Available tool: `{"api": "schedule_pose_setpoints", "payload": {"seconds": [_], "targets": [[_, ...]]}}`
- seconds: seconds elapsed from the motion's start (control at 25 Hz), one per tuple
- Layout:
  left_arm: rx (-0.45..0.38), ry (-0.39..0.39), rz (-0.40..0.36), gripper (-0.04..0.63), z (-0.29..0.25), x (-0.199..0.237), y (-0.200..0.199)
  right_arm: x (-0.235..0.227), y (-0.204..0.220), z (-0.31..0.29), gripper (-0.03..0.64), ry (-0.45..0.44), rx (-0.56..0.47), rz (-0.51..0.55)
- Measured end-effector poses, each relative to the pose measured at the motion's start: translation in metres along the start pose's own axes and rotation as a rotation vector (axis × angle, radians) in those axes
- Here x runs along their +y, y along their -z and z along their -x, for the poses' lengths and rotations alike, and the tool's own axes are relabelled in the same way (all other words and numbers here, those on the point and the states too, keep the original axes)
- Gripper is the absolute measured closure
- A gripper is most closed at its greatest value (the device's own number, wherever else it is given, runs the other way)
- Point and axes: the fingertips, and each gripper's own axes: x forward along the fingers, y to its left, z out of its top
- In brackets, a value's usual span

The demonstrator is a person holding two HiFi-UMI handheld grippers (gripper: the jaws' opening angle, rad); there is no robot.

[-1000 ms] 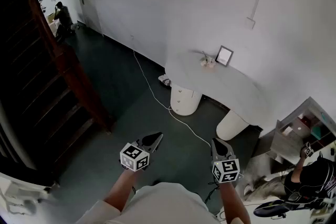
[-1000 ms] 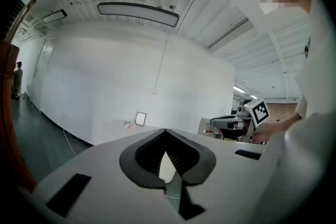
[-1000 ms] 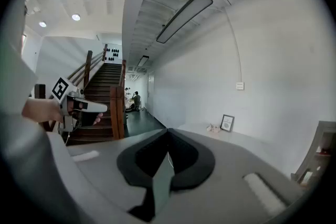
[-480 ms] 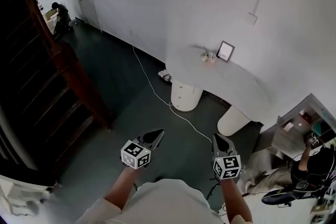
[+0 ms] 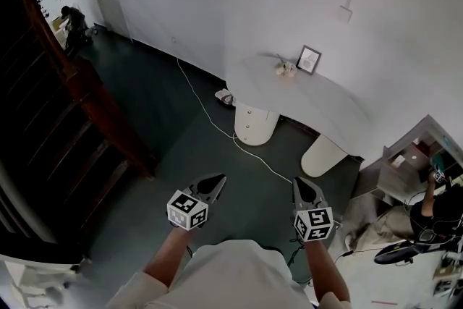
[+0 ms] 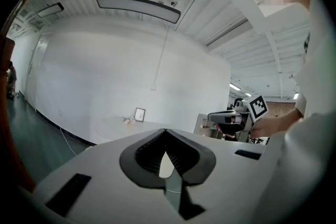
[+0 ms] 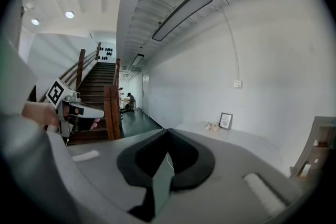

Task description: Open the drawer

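dark floor (image 5: 181, 148), white wall (image 5: 239, 3); the drawer (image 5: 249, 119) sits mid-frame in the white desk's (image 5: 318, 101) round pedestal (image 5: 265, 132). left gripper (image 5: 215, 181) and right gripper (image 5: 301, 184) hover low centre, jaws pressed together, holding nothing.

1. Too small to read: small black-framed picture (image 5: 309, 59) on the white curved table (image 5: 318, 101).
2. Too small to name: little pale thing (image 5: 286, 69) just beside that picture.
3. Hard to make out: drawer fronts (image 5: 249, 125) on the round white cabinet (image 5: 265, 129) under the table, knobs only tiny dots.
4. Far off and tiny: person in dark clothes (image 5: 73, 18), bent over something unclear.
5. Cut off by the right edge: person in black (image 5: 434, 210) and pale shelf unit (image 5: 409, 155).
6. Cut off at the left edge: dark brown wooden stairs (image 5: 43, 119).
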Motion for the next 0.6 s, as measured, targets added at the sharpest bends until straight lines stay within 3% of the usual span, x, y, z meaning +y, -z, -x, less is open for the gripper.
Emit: {"api": "schedule_pose_setpoints", "payload": {"seconds": [0.6], "targets": [[0.014,0.003,0.034,0.589,-0.005,0.047,0.008,0.02,0.013,-0.034,0.606,0.005,0.035,-0.019]]}}
